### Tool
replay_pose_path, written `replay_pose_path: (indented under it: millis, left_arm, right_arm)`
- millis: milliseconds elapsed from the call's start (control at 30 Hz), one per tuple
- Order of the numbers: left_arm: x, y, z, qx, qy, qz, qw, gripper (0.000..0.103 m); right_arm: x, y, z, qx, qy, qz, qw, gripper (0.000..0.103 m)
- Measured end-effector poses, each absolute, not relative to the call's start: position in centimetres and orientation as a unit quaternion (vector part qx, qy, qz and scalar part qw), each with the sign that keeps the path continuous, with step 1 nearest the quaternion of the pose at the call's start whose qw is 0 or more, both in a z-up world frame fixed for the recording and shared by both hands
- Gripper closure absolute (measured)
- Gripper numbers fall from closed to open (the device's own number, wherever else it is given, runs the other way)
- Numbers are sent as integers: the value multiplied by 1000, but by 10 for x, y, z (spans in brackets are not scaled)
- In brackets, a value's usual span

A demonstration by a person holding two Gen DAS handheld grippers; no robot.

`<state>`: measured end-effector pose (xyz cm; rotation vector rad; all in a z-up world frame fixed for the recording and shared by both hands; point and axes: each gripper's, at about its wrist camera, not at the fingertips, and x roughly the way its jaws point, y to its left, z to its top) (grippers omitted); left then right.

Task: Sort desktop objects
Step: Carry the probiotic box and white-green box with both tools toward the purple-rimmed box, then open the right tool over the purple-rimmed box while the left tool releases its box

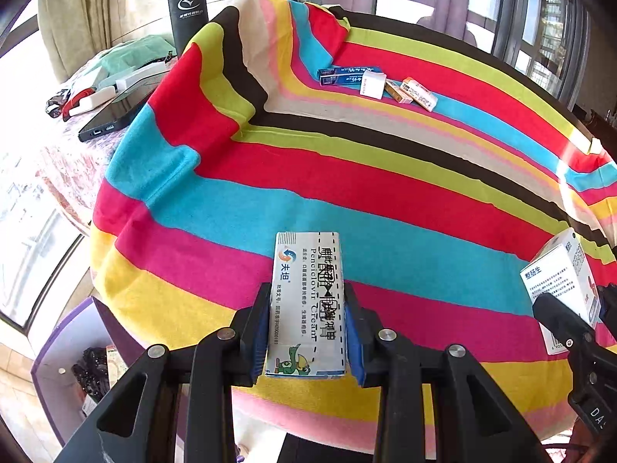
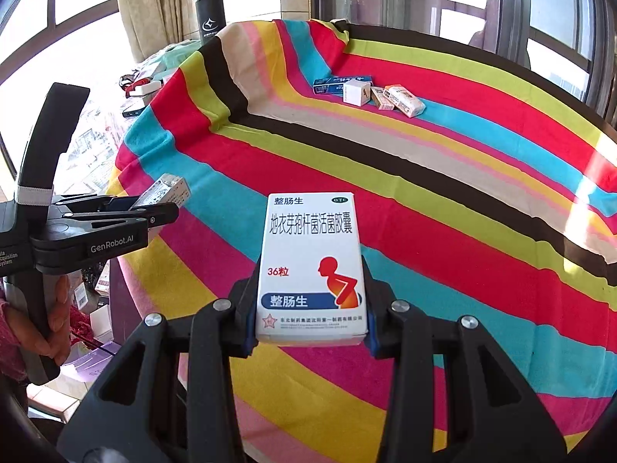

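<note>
Soft woven striped cloth point(image 1: 347, 200), smooth printed cardboard cream box point(image 1: 306, 301), matt black flask point(image 1: 187, 7)

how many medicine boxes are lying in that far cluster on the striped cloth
4: a blue box at the left, a white cube box, a small tan box, and a white-orange box at the right. Others may hide behind.

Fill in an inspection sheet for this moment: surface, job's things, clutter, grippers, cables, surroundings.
Surface: striped cloth over a round table, folded back at the far left.
Job's things: cream box and white capsule box, both held above the cloth; four small boxes grouped at the far side.
Clutter: black flask, laptop and white items on the side table.
Grippers: left gripper shut on the cream box; right gripper shut on the white capsule box.
Cables: nothing seen.
Surroundings: windows, curtain.
</note>
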<state>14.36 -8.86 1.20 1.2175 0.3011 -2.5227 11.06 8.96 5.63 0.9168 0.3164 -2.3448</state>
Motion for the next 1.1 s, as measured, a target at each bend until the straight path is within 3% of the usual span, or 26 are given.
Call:
replay_pose_path:
  millis: [800,1100]
  left_arm:
    - [259,-241,-34,417,218,-824,315,69]
    - [303,-277,-62,425,257,-787,367,69]
  right_arm:
    - [191,-110,34,323,275,-767,481,59]
    - [231,-164,0,343,316,-698,543,59]
